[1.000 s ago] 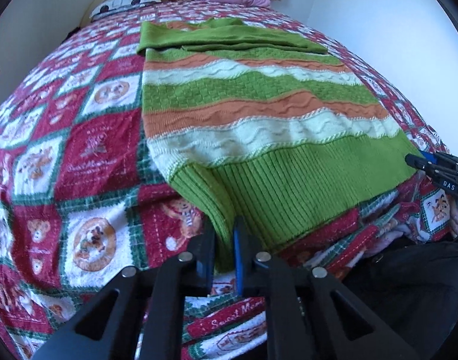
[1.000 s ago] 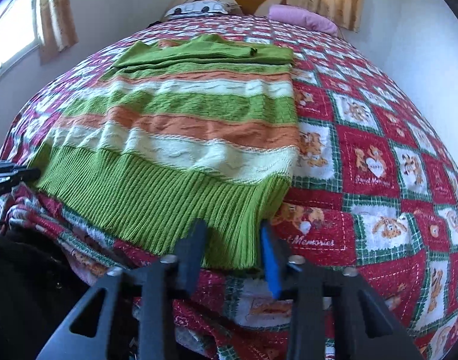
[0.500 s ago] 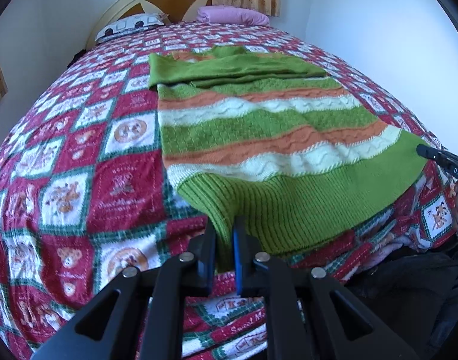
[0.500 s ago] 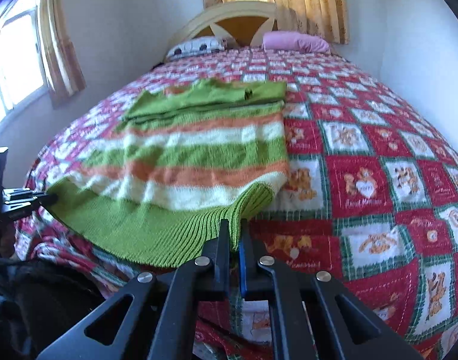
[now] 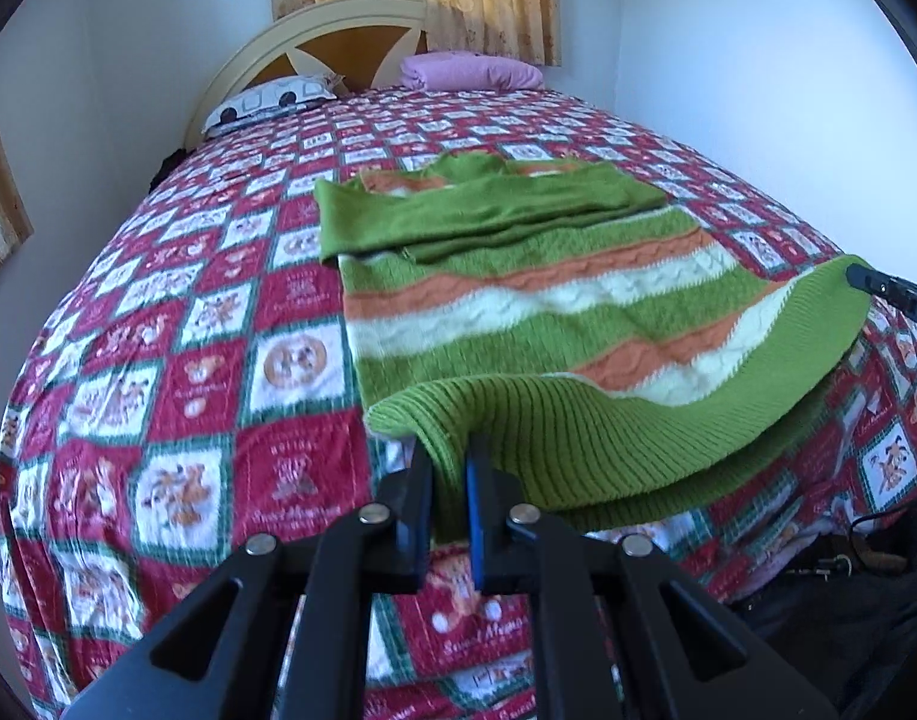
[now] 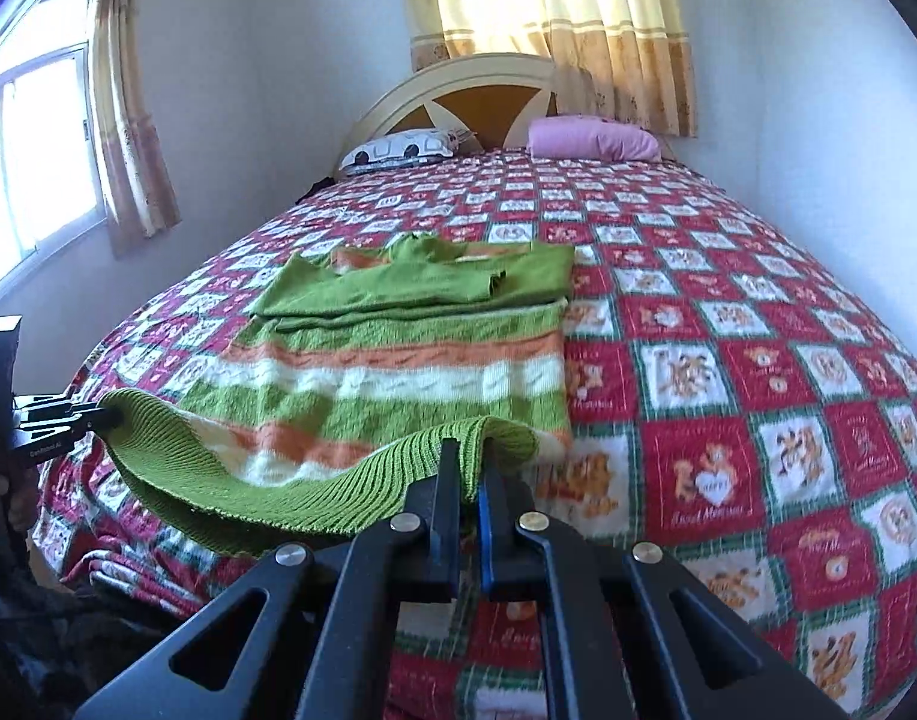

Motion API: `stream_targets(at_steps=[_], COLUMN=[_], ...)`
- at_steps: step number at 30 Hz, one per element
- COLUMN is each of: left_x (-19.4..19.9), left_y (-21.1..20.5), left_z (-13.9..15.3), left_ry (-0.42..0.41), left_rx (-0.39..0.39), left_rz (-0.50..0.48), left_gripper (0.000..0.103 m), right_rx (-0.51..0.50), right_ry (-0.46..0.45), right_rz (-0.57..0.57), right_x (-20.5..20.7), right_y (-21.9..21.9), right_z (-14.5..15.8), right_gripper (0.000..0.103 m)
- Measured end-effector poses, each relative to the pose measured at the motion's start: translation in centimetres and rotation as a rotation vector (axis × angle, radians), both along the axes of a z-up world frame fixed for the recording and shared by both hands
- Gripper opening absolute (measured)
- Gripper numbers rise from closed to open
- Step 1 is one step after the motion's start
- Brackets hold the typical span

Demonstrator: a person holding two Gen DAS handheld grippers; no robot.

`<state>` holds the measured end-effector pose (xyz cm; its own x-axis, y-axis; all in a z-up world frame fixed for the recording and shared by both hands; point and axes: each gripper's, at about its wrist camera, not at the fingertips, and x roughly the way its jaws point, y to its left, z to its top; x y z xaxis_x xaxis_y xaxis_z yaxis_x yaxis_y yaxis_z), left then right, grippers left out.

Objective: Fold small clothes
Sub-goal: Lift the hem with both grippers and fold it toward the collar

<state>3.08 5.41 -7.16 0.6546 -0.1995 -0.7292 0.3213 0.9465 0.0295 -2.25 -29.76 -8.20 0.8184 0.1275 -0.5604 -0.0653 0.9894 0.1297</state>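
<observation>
Two quilt (image 5: 290, 480) squares read "Sweet Memories" beside the sweater (image 5: 518, 312).

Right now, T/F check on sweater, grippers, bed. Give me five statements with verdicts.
1. Both grippers are clamped on the sweater's ribbed hem. True: left gripper and right gripper each pinch the sweater.
2. The hem lies flat on the quilt. False: it hangs raised between the grippers above the quilt.
3. The sleeves are folded across the sweater's far end. True.
4. The pink pillow lies on the sweater. False: it sits by the headboard.
5. The sweater is plain green. False: orange and cream stripes too.
</observation>
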Motion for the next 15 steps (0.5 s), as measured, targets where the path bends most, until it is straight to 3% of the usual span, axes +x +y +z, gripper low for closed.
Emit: stream_targets(at_steps=[15], left_x=[5.2], left_y=[-0.3], left_z=[2.7], left_ry=[-0.063], left_rx=[0.049], left_rz=[0.018], left_gripper=[0.01], right_rx=[0.003], right_ry=[-0.062], right_rz=[0.006], right_x=[5.1], right_y=[-0.5], right_z=[3.3], right_gripper=[0.003])
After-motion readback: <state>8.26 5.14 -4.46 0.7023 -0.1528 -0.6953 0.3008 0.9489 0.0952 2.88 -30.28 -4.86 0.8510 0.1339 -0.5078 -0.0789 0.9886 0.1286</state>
